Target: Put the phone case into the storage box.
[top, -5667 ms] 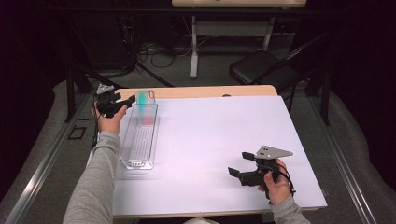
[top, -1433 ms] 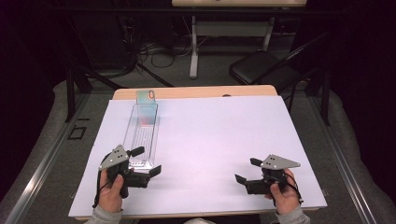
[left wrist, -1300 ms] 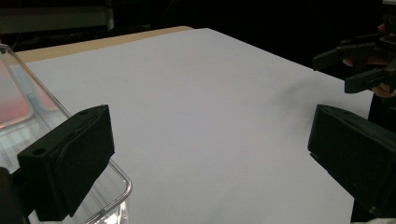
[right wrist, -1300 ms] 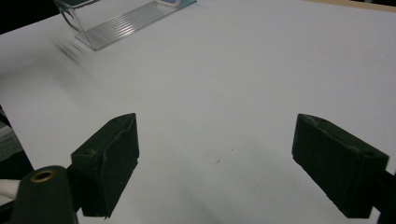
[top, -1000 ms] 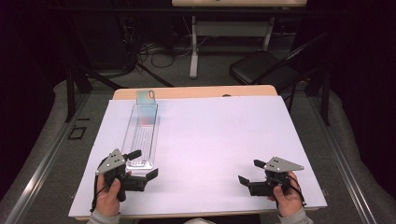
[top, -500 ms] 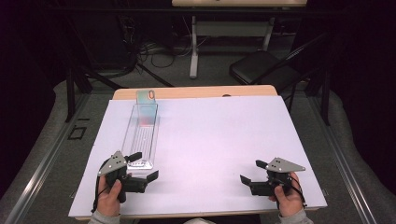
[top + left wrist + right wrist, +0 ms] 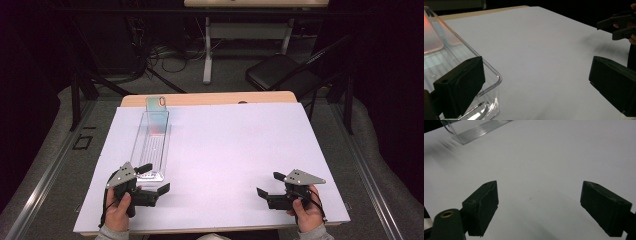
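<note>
A long clear plastic tray [image 7: 149,148] lies on the left part of the white tabletop, running away from me. At its far end leans a flat translucent piece [image 7: 157,114], tinted teal and pink. My left gripper [image 7: 156,178] hovers open at the tray's near end, one jaw over the tray's corner [image 7: 491,75], nothing between the jaws. The left gripper view shows the tinted piece [image 7: 431,37] inside the tray. My right gripper [image 7: 268,184] is open low over bare table at the near right, empty. The right gripper view [image 7: 540,206] catches the tray [image 7: 475,130] far off.
The white sheet [image 7: 230,145] covers a wooden table whose far edge [image 7: 210,98] shows. Beyond it on the floor stand a dark folding chair [image 7: 282,75], a desk leg and cables. The left gripper view shows the other gripper [image 7: 620,23] far off.
Since 5.7 s ago my left gripper has come from the tray's far end to its near end. Over the last second both grippers drifted slightly toward me, still open.
</note>
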`<state>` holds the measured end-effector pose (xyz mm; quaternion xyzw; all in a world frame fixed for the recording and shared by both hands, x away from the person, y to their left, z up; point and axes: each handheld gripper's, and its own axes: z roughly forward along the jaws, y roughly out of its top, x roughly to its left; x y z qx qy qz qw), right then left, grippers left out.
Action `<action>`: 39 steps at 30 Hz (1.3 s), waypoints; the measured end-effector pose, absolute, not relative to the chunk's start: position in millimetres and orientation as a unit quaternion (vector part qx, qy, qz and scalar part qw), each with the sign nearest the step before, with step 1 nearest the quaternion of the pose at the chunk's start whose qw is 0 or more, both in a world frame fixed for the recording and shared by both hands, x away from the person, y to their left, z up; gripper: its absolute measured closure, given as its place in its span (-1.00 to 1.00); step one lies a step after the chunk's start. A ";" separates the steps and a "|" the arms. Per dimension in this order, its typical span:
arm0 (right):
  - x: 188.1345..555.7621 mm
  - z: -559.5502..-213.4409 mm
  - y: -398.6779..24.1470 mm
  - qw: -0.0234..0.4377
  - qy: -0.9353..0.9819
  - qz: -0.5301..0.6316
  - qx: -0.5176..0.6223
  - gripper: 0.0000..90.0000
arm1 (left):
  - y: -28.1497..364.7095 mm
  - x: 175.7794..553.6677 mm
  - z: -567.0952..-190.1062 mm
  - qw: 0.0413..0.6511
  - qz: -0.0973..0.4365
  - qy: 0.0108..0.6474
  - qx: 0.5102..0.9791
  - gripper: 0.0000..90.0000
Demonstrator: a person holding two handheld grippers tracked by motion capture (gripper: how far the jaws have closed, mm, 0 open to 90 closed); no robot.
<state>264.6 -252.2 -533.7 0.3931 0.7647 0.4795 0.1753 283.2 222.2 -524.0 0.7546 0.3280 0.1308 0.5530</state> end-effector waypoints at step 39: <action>268.6 -542.2 -254.6 0.175 0.766 0.471 0.400 -0.67 | 223.7 287.6 -528.3 0.551 0.126 0.338 0.752 -0.99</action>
